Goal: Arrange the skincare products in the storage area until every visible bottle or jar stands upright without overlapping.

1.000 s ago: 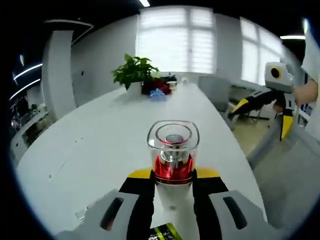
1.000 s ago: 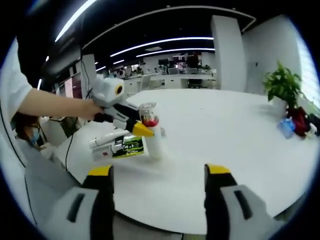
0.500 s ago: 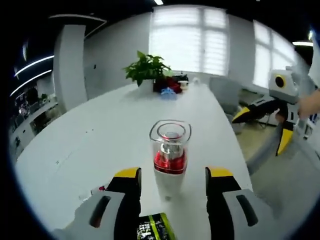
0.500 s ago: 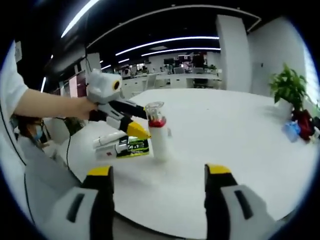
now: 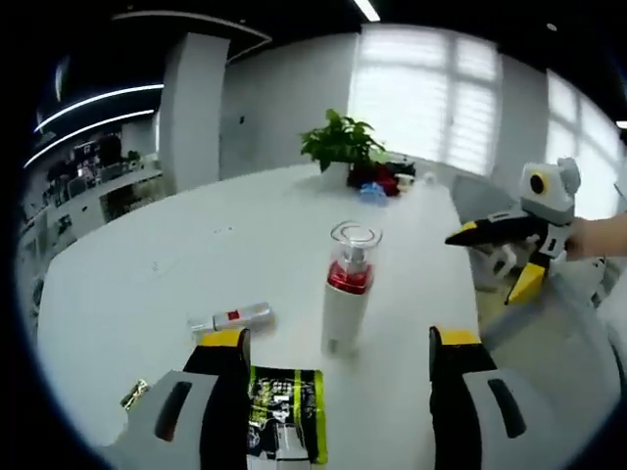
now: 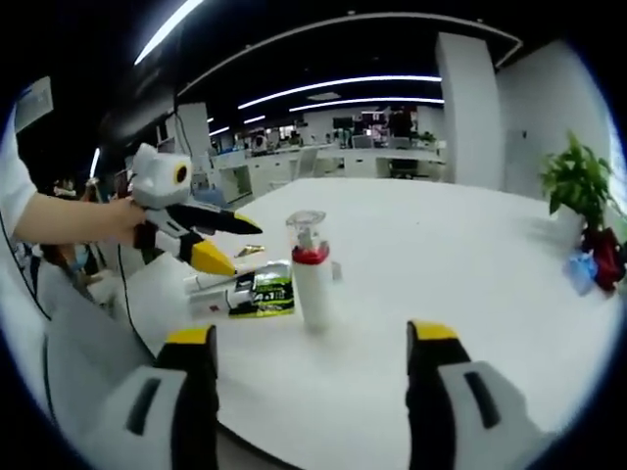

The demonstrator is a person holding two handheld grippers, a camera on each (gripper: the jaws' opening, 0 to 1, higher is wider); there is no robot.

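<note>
White table bears upright bottle beyond open left claw

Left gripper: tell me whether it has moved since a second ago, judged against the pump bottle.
Yes. The left gripper has let go and drawn back from the standing pump bottle, leaving a gap in the right gripper view.

White table: pump bottle upright; green sachet, small tube lying flat.
</note>
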